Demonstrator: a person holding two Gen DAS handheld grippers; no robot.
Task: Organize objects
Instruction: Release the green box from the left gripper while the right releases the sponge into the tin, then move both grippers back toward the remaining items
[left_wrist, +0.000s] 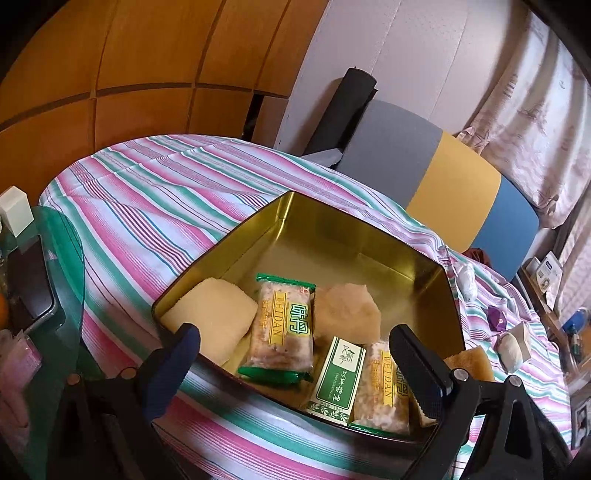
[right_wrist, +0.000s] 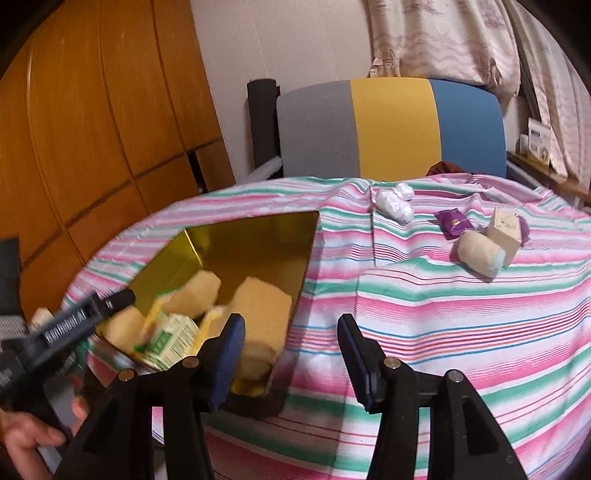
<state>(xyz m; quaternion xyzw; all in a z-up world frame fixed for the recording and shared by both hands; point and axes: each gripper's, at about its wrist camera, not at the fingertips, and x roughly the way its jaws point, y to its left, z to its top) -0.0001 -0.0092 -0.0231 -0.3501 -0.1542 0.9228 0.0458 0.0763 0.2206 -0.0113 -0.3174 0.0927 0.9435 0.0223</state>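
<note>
**Both grippers hang over the striped table, nothing held**

We see the left gripper (left_wrist: 293, 363) tilted down over the near edge of the gold tin (left_wrist: 334, 236), its jaws spread wide with nothing pinched. Between them lie a snack packet (left_wrist: 282, 328) and a small green box (left_wrist: 338, 376); a second snack packet (left_wrist: 384, 391) sits just inside the right jaw. Beyond the left jaw rests a pale yellow sponge (left_wrist: 212, 317), and a beige lump (left_wrist: 345, 312) sits further ahead between the jaws. In the right wrist view a hand (right_wrist: 26, 439) grips the left tool's handle at the lower left.

The right gripper (right_wrist: 291, 350) also points down, jaws partly apart and empty, bare cloth between them. The tin's corner lies by its left jaw, with a sponge block (right_wrist: 262, 301) there. Well ahead, past the right jaw, lie a white wrapped bundle (right_wrist: 395, 203), a purple sweet (right_wrist: 452, 221), a cream roll (right_wrist: 478, 254) and a small beige carton (right_wrist: 504, 229), the last two touching.

The table wears a tablecloth (right_wrist: 424, 314) striped pink, green and white. Behind it stands a chair (right_wrist: 388, 125) with a back in grey, yellow and blue, then wooden cupboards (right_wrist: 92, 129) and a patterned curtain (right_wrist: 443, 37). A glass side table (left_wrist: 62, 266) stands beyond the left jaw.

The packets read "WEIDAN". The green box carries Chinese characters; its smaller print is too fine for us to read.
</note>
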